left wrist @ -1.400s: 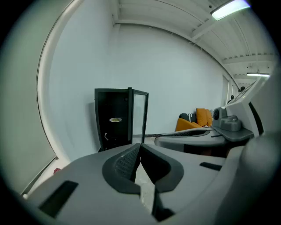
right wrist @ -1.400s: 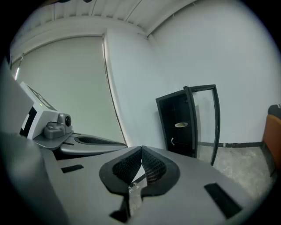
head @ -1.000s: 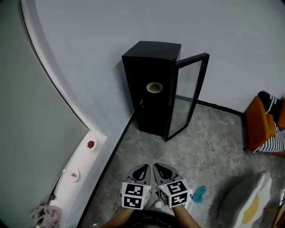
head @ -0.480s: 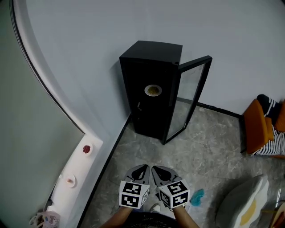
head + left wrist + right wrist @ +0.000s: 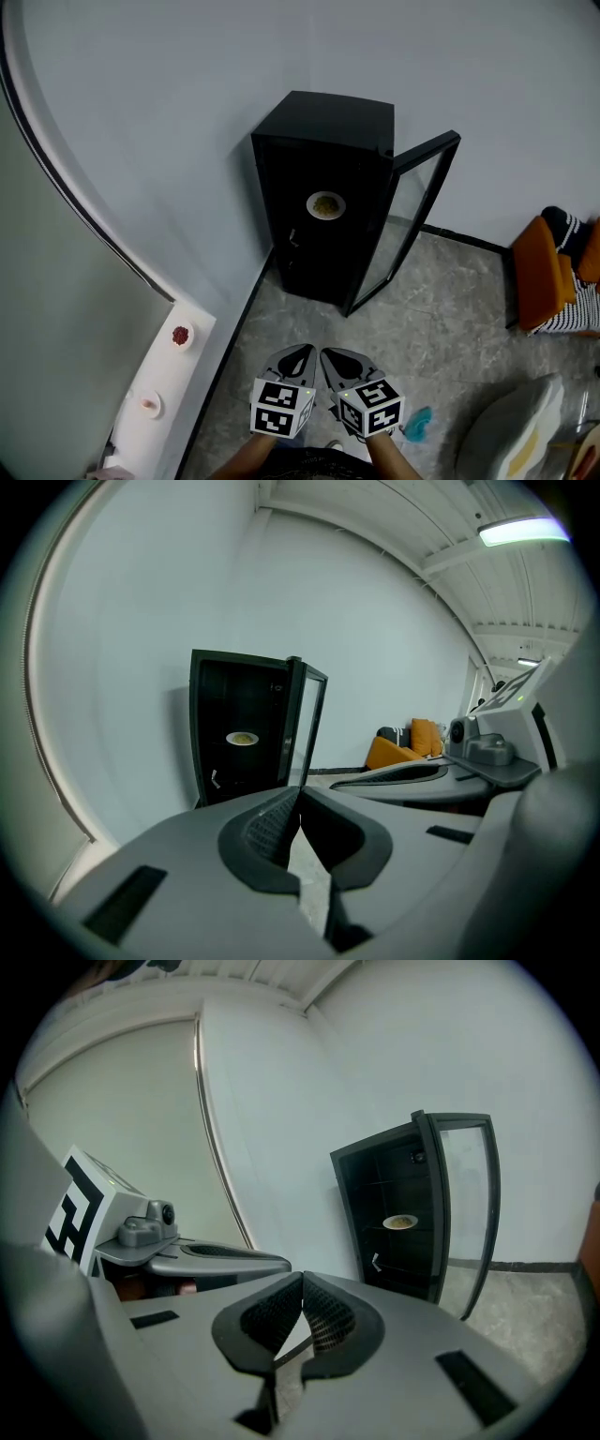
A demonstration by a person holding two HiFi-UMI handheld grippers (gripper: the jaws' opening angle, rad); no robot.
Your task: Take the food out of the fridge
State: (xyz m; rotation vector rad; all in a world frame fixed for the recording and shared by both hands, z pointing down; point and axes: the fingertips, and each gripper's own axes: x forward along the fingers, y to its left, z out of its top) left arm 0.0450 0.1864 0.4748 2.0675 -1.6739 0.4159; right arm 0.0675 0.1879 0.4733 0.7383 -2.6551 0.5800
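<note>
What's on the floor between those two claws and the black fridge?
Nothing: in the head view, only bare grey floor stretches from the left claw and right claw to the open fridge.

I see the fridge (image 5: 323, 187), a tall black cabinet standing upright on the floor against the wall. It is well ahead of the fingertips of my left gripper (image 5: 305, 350) and right gripper (image 5: 328, 354), and neither touches it. Its glass door (image 5: 412, 220) stands swung open, off to the right of my fingers. On a middle shelf inside is the food (image 5: 325, 204), a yellowish heap on a small white plate (image 5: 311, 206). The plate lies flat, straight ahead and far beyond the tips.
</note>
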